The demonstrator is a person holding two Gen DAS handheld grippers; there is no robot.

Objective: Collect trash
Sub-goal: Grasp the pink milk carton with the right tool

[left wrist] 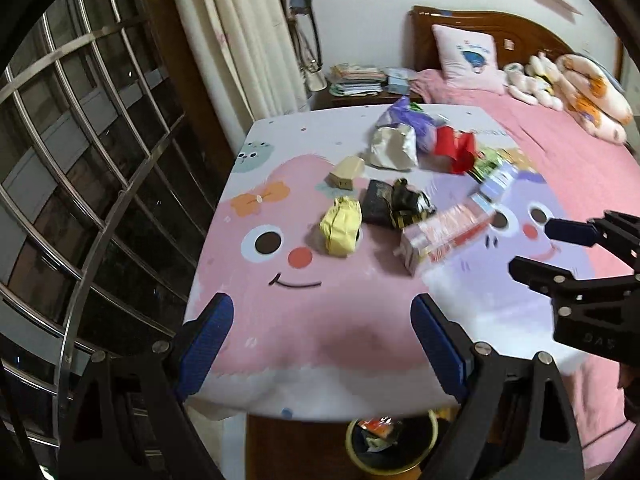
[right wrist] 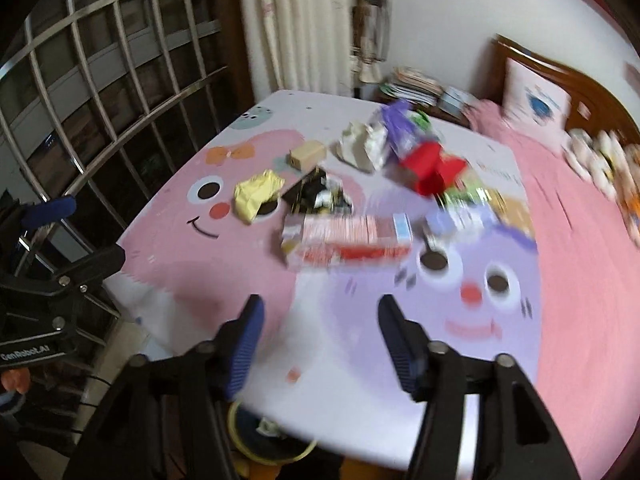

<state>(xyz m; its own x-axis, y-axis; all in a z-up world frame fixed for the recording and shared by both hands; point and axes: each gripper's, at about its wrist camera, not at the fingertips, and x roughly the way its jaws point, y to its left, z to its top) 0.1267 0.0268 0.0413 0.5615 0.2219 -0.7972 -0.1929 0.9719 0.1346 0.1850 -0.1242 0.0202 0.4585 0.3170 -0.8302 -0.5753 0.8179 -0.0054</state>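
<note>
Step in hand: I judge I am between pickups, both claws over the near edge of the table (left wrist: 224,248), choosing the next piece of trash.
Left gripper (left wrist: 320,344): jaws spread wide, nothing between the blue pads; it hangs above the pink cartoon face on the cloth.
Right gripper (right wrist: 320,344): jaws apart and empty, above the purple cartoon face; its view is smeared, so small detail is lost.
Trash left: a scattered heap mid-table, with a pink-and-red carton (left wrist: 444,236) nearest, a yellow crumpled wrapper (left wrist: 340,230) to its left, a black crumpled bag (left wrist: 394,204) between and behind them, a small tan box (left wrist: 347,172), a white crumpled bag (left wrist: 394,148), a red box (left wrist: 456,148) and a purple packet (left wrist: 404,120) further back.
Bin: a yellow-rimmed waste bin (left wrist: 360,456) sits on the floor just under the near table edge, already with trash inside.
How I'd do it well: I'd send the right claw to the carton and grip it across its narrow side, and the left claw to the yellow wrapper.
Watch: crumpled pieces are light and may slip, so I'd close deep over them.
Also: keep the two claws apart, since they work close together over the bin.
</note>
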